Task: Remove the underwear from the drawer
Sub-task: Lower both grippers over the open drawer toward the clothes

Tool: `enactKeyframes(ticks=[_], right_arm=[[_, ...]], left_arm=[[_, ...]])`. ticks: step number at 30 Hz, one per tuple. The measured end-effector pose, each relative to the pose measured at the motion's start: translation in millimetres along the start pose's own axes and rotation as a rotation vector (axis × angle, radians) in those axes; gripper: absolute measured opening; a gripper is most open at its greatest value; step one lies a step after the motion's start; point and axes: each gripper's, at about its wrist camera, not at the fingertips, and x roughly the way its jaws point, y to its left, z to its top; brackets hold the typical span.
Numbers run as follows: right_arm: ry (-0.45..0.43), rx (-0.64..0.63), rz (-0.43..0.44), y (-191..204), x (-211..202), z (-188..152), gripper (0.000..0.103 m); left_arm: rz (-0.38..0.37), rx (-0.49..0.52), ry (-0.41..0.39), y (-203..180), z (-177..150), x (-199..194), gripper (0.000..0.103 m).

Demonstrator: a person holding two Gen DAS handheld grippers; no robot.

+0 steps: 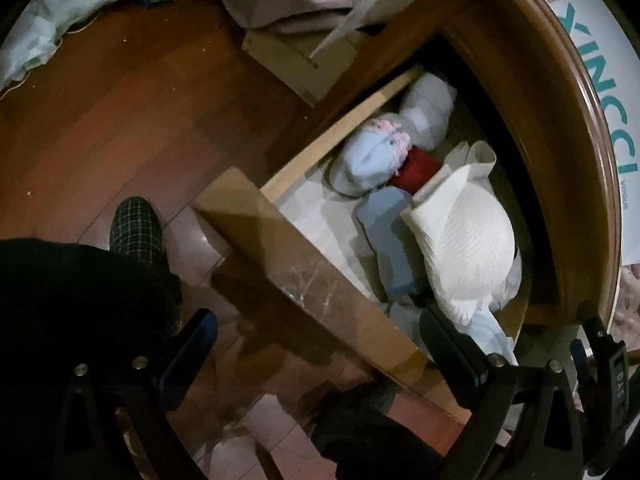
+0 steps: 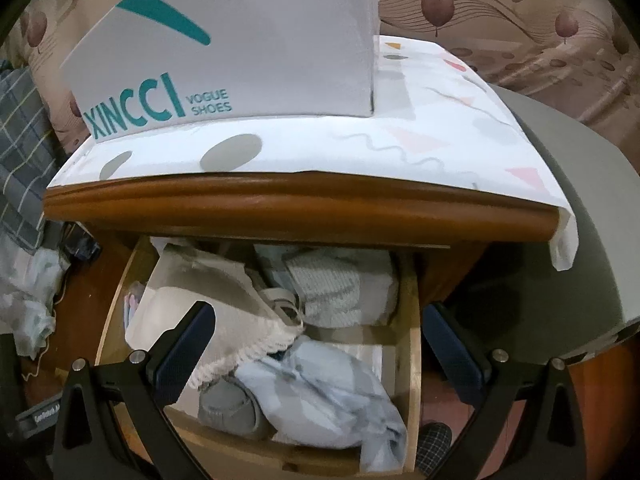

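Observation:
The wooden drawer (image 1: 312, 280) stands pulled out of the bedside cabinet and holds several folded garments. In the left wrist view I see a white padded, lace-edged garment (image 1: 468, 248), a light blue roll with pink trim (image 1: 372, 160), a red piece (image 1: 416, 168) and a grey-blue fold (image 1: 388, 232). My left gripper (image 1: 320, 336) hangs open above the drawer front, holding nothing. My right gripper (image 2: 320, 346) is open over the drawer (image 2: 412, 344), above the beige lace-edged garment (image 2: 208, 292) and a pale blue patterned cloth (image 2: 320, 392). Neither gripper touches cloth.
A white XINCCI shoe box (image 2: 224, 48) sits on the patterned cloth (image 2: 400, 136) that covers the cabinet top. A person's checked slipper (image 1: 138, 228) rests on the wooden floor left of the drawer. Bedding (image 1: 52, 28) lies on the floor further away. A grey curved surface (image 2: 560, 240) stands to the right.

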Motion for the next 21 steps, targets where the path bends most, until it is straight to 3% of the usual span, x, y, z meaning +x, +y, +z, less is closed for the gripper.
enactKeyframes(ticks=[4,12,17,21], right_arm=[[0.013,-0.027,0.005,6,1,-3,0.102],[0.055,-0.084,0.055,19,5,-7,0.102],[0.094,-0.128,0.098,30,8,-13,0.102],[0.132,-0.152,0.128,35,13,-18,0.102]], left_arm=[[0.047,0.063,-0.038,-9,-1,-3,0.103],[0.258,0.253,-0.174,-41,-3,-20,0.103],[0.303,0.360,-0.291,-59,-13,-47,0.103],[0.264,0.442,-0.366,-74,-13,-73,0.103]])
